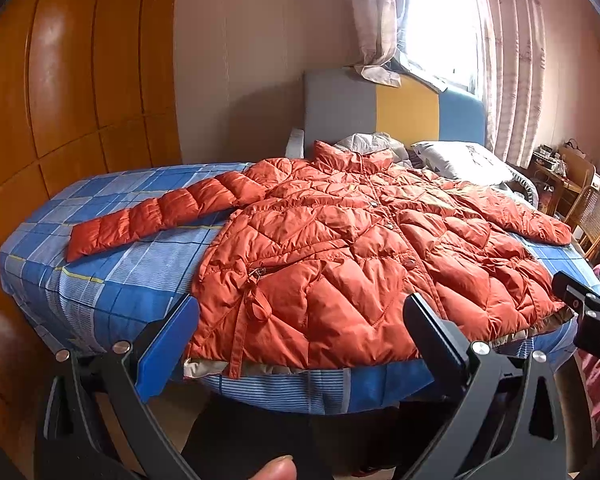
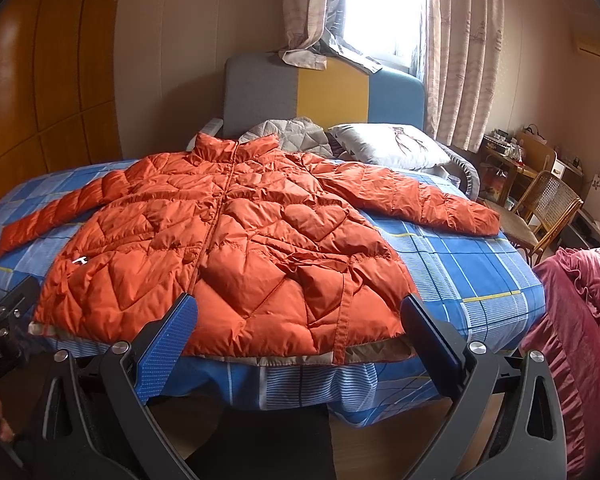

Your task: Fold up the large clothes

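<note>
An orange quilted puffer jacket (image 1: 340, 248) (image 2: 236, 240) lies flat and face up on the bed, collar toward the headboard, both sleeves spread out to the sides. Its hem hangs at the near edge of the mattress. My left gripper (image 1: 304, 320) is open, held just before the hem's left half, with nothing between its blue-padded fingers (image 1: 168, 344). My right gripper (image 2: 300, 320) is open too, in front of the hem's right half. The right gripper's body (image 1: 588, 312) shows at the right edge of the left wrist view.
The bed has a blue plaid sheet (image 2: 480, 272) and a grey, yellow and blue headboard (image 2: 324, 96). A pillow (image 2: 384, 144) and grey quilt lie at the head. A wooden wardrobe (image 1: 60, 100) stands left; wicker chair (image 2: 548, 208), desk and crimson bedding (image 2: 580, 340) are right.
</note>
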The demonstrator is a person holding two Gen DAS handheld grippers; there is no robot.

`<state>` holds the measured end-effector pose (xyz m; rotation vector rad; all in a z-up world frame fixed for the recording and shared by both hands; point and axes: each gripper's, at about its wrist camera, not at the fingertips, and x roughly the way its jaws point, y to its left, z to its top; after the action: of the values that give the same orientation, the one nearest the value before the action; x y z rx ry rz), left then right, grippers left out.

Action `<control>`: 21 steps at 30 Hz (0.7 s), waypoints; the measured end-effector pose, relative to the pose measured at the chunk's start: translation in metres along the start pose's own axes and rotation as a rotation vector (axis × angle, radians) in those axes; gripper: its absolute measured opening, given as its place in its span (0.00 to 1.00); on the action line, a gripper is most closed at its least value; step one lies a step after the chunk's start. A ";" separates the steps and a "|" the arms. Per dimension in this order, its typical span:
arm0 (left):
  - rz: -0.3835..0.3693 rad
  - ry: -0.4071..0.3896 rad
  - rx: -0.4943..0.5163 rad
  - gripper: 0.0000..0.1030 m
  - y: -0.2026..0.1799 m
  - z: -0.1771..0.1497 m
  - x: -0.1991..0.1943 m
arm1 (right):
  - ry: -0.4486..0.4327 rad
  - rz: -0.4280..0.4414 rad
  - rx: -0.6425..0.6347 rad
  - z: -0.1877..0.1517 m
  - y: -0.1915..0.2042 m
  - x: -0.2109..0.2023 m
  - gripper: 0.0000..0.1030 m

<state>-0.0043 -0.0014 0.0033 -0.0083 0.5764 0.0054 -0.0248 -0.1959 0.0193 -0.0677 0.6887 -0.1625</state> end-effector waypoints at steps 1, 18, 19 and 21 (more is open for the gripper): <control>0.002 -0.002 -0.001 0.98 0.000 0.000 0.000 | -0.001 0.000 0.000 0.000 0.000 0.000 0.97; -0.006 0.015 -0.019 0.98 0.004 0.000 0.004 | -0.002 0.002 -0.002 0.001 0.001 -0.001 0.97; -0.006 0.015 -0.019 0.98 0.005 0.000 0.004 | -0.003 0.002 -0.003 0.001 0.001 -0.001 0.97; -0.004 0.014 -0.018 0.98 0.004 0.000 0.004 | -0.002 0.002 -0.002 0.001 0.001 -0.001 0.97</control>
<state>-0.0010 0.0029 0.0012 -0.0266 0.5898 0.0062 -0.0251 -0.1946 0.0208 -0.0689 0.6864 -0.1598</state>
